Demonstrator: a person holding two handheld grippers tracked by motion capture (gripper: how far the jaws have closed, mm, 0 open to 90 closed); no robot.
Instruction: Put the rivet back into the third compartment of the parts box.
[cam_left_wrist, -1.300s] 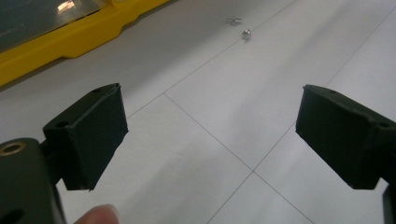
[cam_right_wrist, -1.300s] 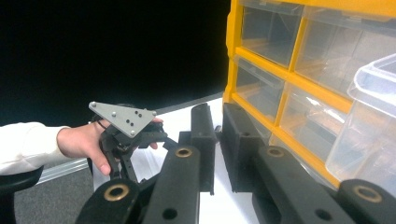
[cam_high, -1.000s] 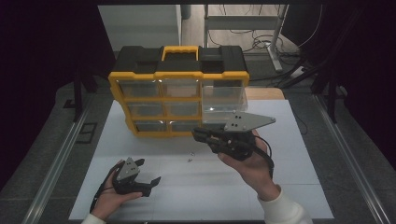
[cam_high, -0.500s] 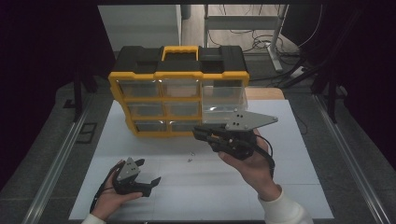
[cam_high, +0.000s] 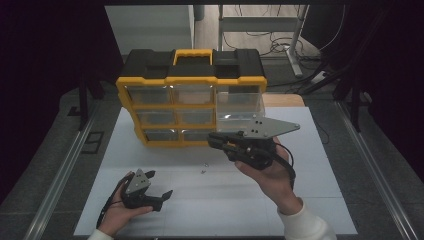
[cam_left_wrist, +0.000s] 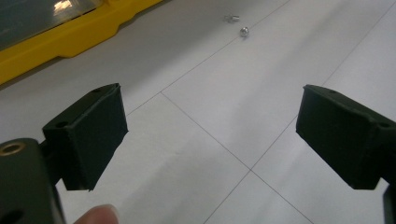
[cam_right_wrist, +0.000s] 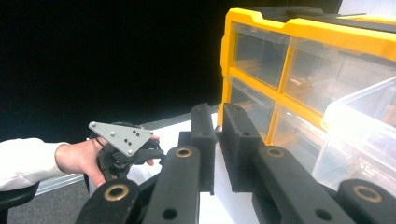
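A: How is the left claw (cam_high: 162, 196) seen?
B: Spread wide with nothing gripped, low on the white surface (cam_high: 310, 200) at the lower left of the high view. Two small screws (cam_left_wrist: 238, 25) are seen ahead of it, at the top of its own view.

A: And the right claw (cam_high: 214, 141)?
B: Nearly closed, a thin gap left, nothing held. It is raised at the frame's centre, just in front of the pulled-out clear drawer (cam_high: 239, 110) of the yellow organizer (cam_high: 192, 80).
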